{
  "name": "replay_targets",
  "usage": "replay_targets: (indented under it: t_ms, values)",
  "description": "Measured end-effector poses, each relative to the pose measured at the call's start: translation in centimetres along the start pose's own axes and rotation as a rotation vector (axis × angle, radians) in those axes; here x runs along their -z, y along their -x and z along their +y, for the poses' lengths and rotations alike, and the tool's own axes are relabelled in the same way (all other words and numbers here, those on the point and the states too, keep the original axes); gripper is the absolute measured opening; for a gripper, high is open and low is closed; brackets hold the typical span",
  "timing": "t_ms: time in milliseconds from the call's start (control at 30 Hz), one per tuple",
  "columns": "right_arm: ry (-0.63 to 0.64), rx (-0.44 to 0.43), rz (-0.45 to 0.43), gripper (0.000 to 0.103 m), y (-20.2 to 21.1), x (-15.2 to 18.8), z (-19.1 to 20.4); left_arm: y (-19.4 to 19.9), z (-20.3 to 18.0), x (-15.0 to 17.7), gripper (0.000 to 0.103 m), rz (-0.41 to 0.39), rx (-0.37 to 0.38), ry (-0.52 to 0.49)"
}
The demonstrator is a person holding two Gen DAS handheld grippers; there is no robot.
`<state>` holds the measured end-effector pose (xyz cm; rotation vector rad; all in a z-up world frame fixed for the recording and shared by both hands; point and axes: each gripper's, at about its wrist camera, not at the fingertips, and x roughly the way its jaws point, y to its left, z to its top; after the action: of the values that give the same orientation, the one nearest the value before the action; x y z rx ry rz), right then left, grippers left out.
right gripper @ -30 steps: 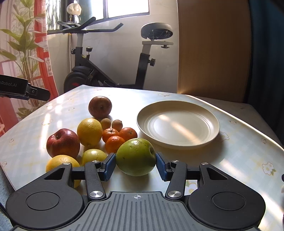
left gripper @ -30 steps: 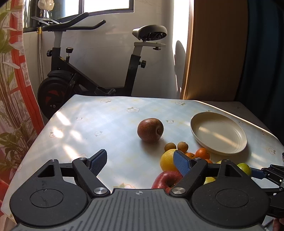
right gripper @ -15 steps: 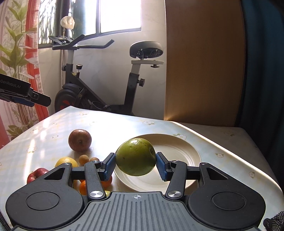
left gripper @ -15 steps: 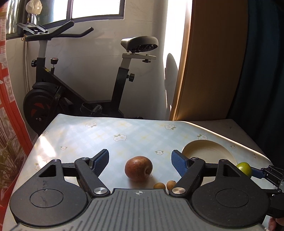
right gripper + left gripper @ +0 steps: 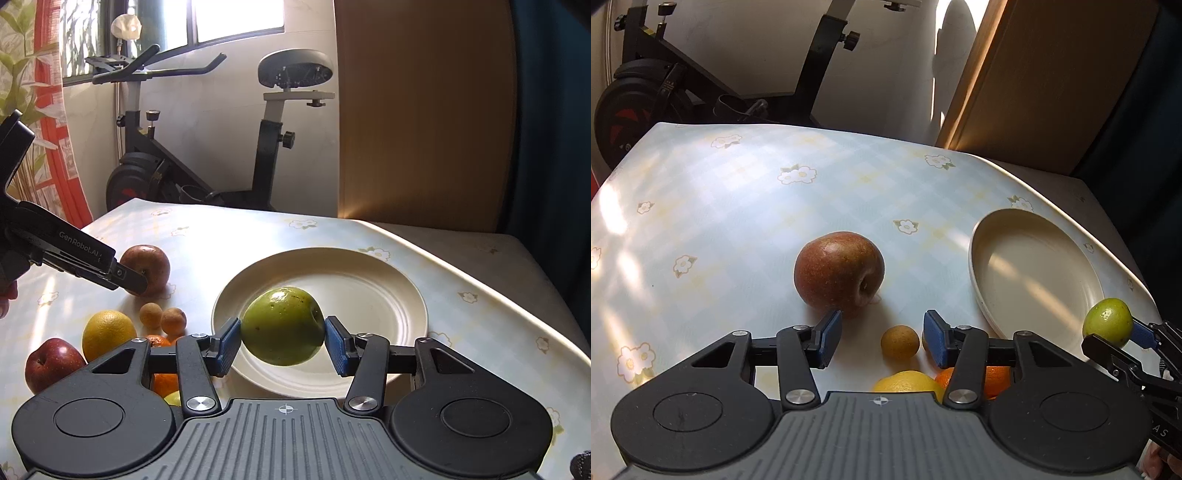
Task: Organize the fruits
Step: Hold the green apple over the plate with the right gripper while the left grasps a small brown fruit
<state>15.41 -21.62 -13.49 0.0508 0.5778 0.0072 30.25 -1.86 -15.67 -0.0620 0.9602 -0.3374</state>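
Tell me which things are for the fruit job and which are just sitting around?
For the job: green apple in the right gripper, plate, brown apple, red apple, lemon, oranges, small brown fruits, left gripper.

Just around: exercise bike, curtain, table.

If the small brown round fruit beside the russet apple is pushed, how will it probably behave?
The small brown fruit looks round, so it would probably roll across the smooth tablecloth. It seems light and may bump the russet apple or the lemon. Whether it is firm is unclear.
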Motion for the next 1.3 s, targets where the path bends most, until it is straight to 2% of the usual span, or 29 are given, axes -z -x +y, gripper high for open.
replay_targets:
  t_ms: [233, 367, 533, 800, 833, 867, 1067, 1300]
  values:
    - [-0.013, -0.001, 0.018, 0.046, -0.4, 0.4, -0.2, -2.7, 1.3, -0.6, 0.05, 0.088, 0.039, 0.096]
    - [-0.018, -0.007, 0.02, 0.046, -0.5, 0.5, -0.1, -3.1, 1.5, -0.6, 0.049, 0.102, 0.043, 0.116]
    - [-0.027, -0.007, 0.026, 0.046, -0.8, 0.6, -0.3, -3.5, 1.7, -0.4, 0.034, 0.107, 0.09, 0.151]
    - [-0.043, 0.0, 0.034, 0.046, -0.7, 0.8, -0.6, -4.0, 1.1, -0.3, 0.032, 0.14, 0.121, 0.144]
    - [-0.044, 0.0, 0.033, 0.046, -0.7, 0.8, -0.7, -4.1, 1.1, -0.2, 0.026, 0.142, 0.131, 0.145]
    - [-0.045, 0.002, 0.032, 0.046, -0.9, 0.8, -0.7, -4.3, 1.1, -0.1, 0.025, 0.141, 0.139, 0.146]
    - [-0.047, 0.004, 0.026, 0.046, -0.9, 0.9, -0.9, -4.3, 1.8, -0.3, 0.025, 0.117, 0.133, 0.17]
    - [-0.051, 0.012, 0.023, 0.046, -0.8, 1.0, -1.2, -2.9, 1.3, -0.6, 0.024, 0.087, 0.132, 0.132]
